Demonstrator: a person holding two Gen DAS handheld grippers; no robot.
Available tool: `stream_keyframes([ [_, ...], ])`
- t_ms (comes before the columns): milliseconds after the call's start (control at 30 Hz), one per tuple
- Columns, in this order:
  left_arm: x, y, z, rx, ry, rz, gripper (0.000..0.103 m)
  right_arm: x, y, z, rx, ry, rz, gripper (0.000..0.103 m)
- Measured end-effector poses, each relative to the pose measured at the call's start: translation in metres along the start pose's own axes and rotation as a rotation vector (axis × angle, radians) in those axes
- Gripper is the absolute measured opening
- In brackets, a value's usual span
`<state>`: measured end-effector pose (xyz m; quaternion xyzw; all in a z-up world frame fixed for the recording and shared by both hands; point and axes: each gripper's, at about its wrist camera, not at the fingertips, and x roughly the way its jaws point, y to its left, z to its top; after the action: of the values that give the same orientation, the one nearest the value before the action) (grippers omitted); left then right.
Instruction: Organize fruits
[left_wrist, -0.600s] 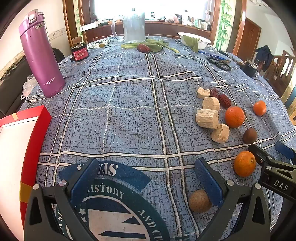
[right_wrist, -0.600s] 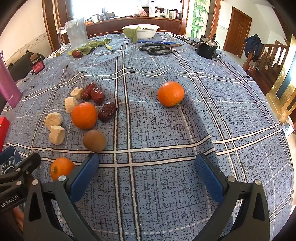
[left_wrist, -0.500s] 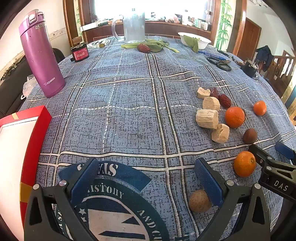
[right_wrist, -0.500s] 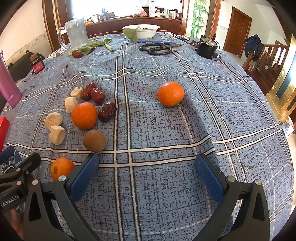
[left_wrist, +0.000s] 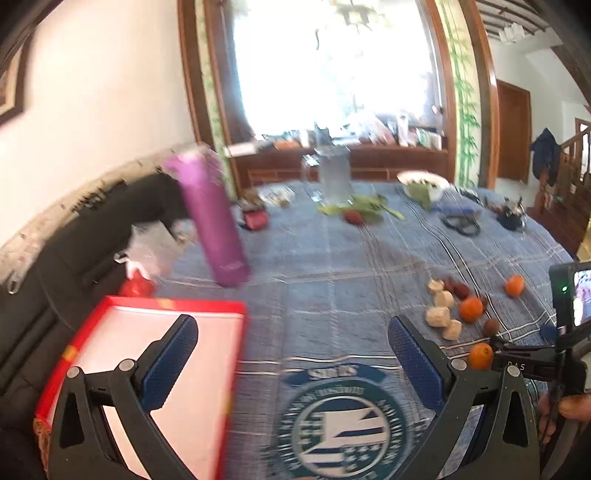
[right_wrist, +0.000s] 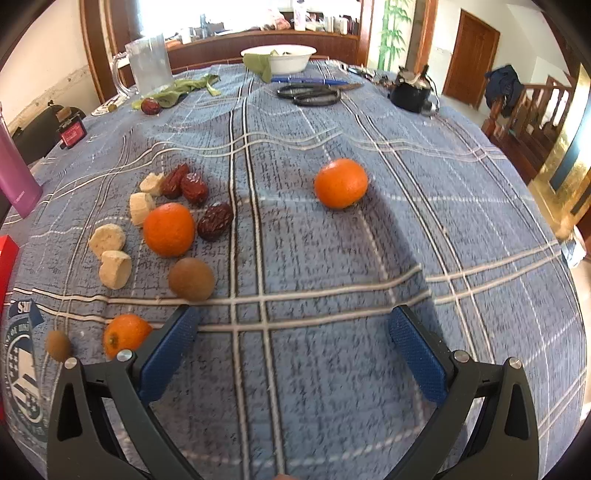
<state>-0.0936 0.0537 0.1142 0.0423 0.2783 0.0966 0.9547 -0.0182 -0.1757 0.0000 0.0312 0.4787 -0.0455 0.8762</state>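
Hovering over the desk (right_wrist: 461, 177) with both grippers empty, fingers spread wide on each. Left gripper (left_wrist: 291, 354) tilting up and aiming between the red tray (left_wrist: 155, 354) and the crest printed on the cloth; picture blurring, so likely swinging, probably lining up with the tray as the drop place. Right gripper (right_wrist: 291, 339) hanging low over bare plaid cloth, nothing between its fingers (right_wrist: 170, 350).

Fruit lying loose on the cloth, not yet sorted: one orange (right_wrist: 340, 183) sitting alone, well apart from the rest; another (right_wrist: 168, 229) resting among pale chunks (right_wrist: 115, 269) and dates (right_wrist: 215, 221); a brown fruit (right_wrist: 191, 278) just ahead of the right gripper's left finger; a small orange (right_wrist: 125, 334) just beside that finger; a second small brown fruit (right_wrist: 58, 345) near the crest.

Judging by the spread fingers and nearness, likely reaching first for the brown fruit or small orange. Tray appearing empty, so sorting barely beginning.
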Motion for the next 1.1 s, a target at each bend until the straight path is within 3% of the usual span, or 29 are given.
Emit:
stream_keyframes([
  [67, -0.01, 0.012, 0.003, -0.013, -0.019, 0.014, 0.102, -0.013, 0.004, -0.003, 0.021, 0.01, 0.04, 0.103],
  [200, -0.023, 0.034, 0.004, -0.04, -0.03, 0.03, 0.102, -0.055, 0.019, -0.016, 0.032, -0.085, 0.094, 0.103],
  [367, -0.032, 0.065, 0.001, -0.099, -0.023, 0.069, 0.102, -0.142, 0.053, -0.029, -0.054, -0.326, 0.202, 0.103],
  [467, -0.032, 0.083, -0.003, -0.137, -0.012, 0.091, 0.102, -0.175, 0.076, -0.034, -0.123, -0.437, 0.259, 0.103],
  [633, -0.034, 0.109, -0.011, -0.181, -0.017, 0.144, 0.102, -0.179, 0.108, -0.039, -0.153, -0.392, 0.382, 0.103],
  [767, -0.034, 0.127, -0.015, -0.208, -0.017, 0.171, 0.102, -0.187, 0.131, -0.05, -0.193, -0.448, 0.373, 0.103],
  [1100, -0.03, 0.142, -0.021, -0.208, -0.004, 0.164, 0.102, -0.189, 0.154, -0.056, -0.253, -0.443, 0.348, 0.103],
])
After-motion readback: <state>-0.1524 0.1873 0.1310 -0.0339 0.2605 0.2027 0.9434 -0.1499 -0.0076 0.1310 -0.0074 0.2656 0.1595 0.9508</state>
